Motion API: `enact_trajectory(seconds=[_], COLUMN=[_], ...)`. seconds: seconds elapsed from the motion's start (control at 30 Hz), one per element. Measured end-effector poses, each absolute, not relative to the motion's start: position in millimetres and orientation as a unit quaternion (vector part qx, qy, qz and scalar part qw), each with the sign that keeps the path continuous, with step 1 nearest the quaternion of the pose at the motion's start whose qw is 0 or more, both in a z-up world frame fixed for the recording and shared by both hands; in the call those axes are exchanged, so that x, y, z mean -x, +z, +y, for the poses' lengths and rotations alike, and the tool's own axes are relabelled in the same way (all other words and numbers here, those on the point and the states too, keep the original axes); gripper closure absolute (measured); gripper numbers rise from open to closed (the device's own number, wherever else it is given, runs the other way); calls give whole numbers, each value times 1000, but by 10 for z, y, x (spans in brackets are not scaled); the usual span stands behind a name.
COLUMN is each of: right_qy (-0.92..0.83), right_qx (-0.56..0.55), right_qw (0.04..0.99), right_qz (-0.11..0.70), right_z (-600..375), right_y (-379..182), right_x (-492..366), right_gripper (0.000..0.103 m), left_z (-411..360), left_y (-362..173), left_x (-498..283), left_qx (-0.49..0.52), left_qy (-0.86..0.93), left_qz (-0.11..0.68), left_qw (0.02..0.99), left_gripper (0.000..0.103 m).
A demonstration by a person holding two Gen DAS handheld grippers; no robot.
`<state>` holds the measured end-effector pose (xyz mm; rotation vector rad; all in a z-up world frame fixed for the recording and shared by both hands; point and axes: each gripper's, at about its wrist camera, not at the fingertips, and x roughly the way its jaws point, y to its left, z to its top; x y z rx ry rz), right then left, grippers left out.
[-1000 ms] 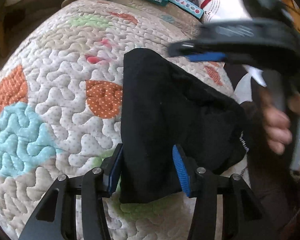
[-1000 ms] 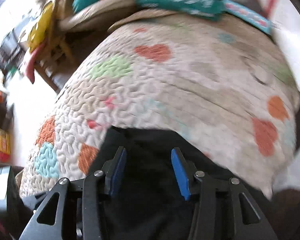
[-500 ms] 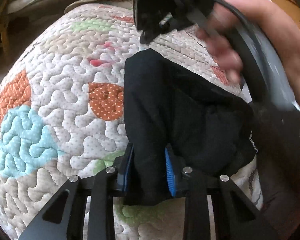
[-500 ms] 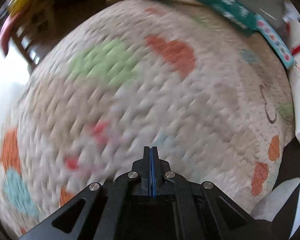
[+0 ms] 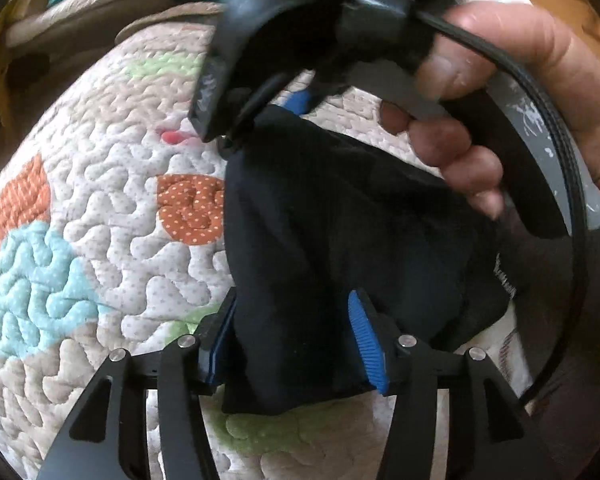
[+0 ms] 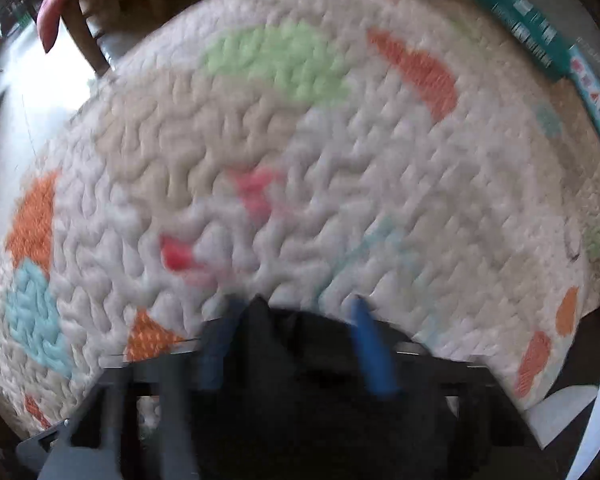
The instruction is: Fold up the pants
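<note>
Wide view first: a quilted bedspread [image 5: 112,208] with orange, teal and green patches fills both views, and it looks like a bed rather than a bench, with a teal box [image 6: 528,28] and clutter along its far edge. On it, toward the near right side, sits the pair of black pants [image 5: 340,232], already bunched into a compact, thick bundle with one fairly straight edge facing the orange patch. By my read the folding is well along: the legs seem doubled up on themselves, though the right side of the bundle is lumpy, so a tidy-up or a last fold may be left. Now the right hand [image 5: 512,92] comes into the left view from above, carrying the right gripper [image 6: 296,344] over the far end of the pants. Its jaws are opening, and in its own blurred view dark cloth sits between the blue pads; whether they press on it I cannot tell. Down at the near end, the left gripper [image 5: 296,344] straddles the corner of the bundle, its jaws opening too, cloth between them, the left pad against the fabric edge and the right blue pad [image 5: 366,344] showing bare beside it, so no firm pinch there.
</note>
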<state>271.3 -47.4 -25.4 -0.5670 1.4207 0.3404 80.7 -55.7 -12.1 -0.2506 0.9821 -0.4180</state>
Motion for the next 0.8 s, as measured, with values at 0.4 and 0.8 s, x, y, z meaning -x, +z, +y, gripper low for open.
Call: enact_trajectory(seconds=[0.4,0.8], right_qy=[170,113], right_qx=[250,169], right_qw=[752,805], right_qz=[586,558], right_z=[97,-542], right_y=[95,661], right_x=[-2713,-2777], right_gripper=[103,33], left_z=[-300,-34], left_y=[-130,-149], left_x=[-1014,-976], left_qx=[178,206], left_qy=[-188,-180], left_qz=[506,516], left_qw=[823,812], left_gripper=[86,71])
